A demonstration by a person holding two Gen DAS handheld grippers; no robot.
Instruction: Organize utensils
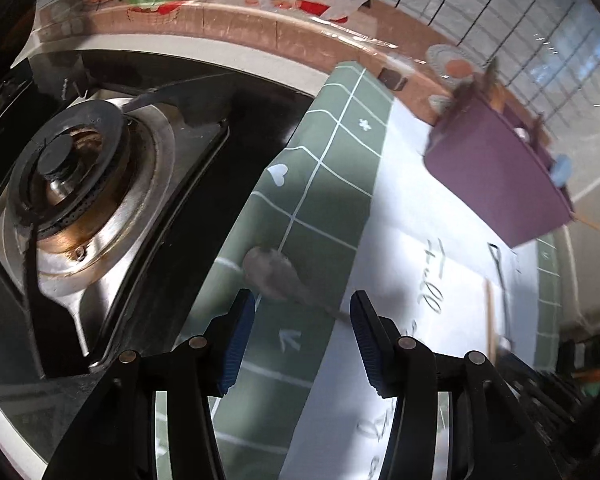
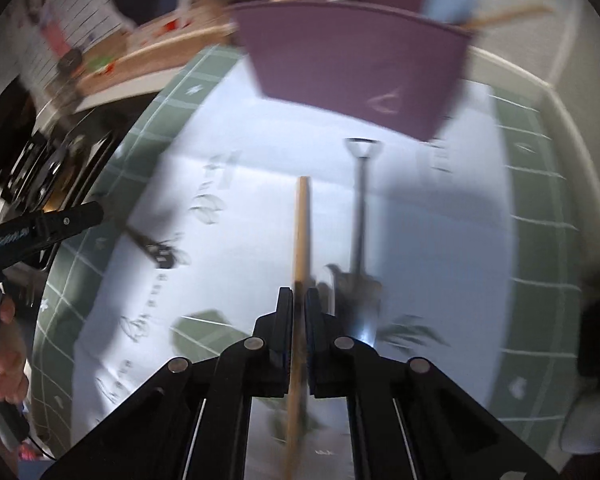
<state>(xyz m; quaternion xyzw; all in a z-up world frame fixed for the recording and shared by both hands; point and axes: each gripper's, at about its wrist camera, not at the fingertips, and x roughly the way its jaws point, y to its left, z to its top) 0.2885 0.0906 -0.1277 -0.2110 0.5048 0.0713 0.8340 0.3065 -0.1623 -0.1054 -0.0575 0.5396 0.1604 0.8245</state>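
Two grippers are in play and each has its own utensil. My right gripper (image 2: 299,300) is pressed together on a wooden stick (image 2: 302,232), which runs straight ahead between the pads, its long axis in line with the fingers and pointing at the purple bin (image 2: 356,68) beyond. A metal spatula (image 2: 360,216) lies just beside it on the white paper (image 2: 228,280), roughly parallel, handle toward the bin. My left gripper (image 1: 302,312) is spread, nothing between its pads, and hangs above a grey spoon (image 1: 274,274) whose bowl rests on the green mat (image 1: 332,168); the spoon's handle slants down and right under the right finger, so it lies crosswise to the opening. The stove burner (image 1: 72,184) sits to the left. I judge the left hand nearer the spoon, and the bin well apart from it, up to the right.
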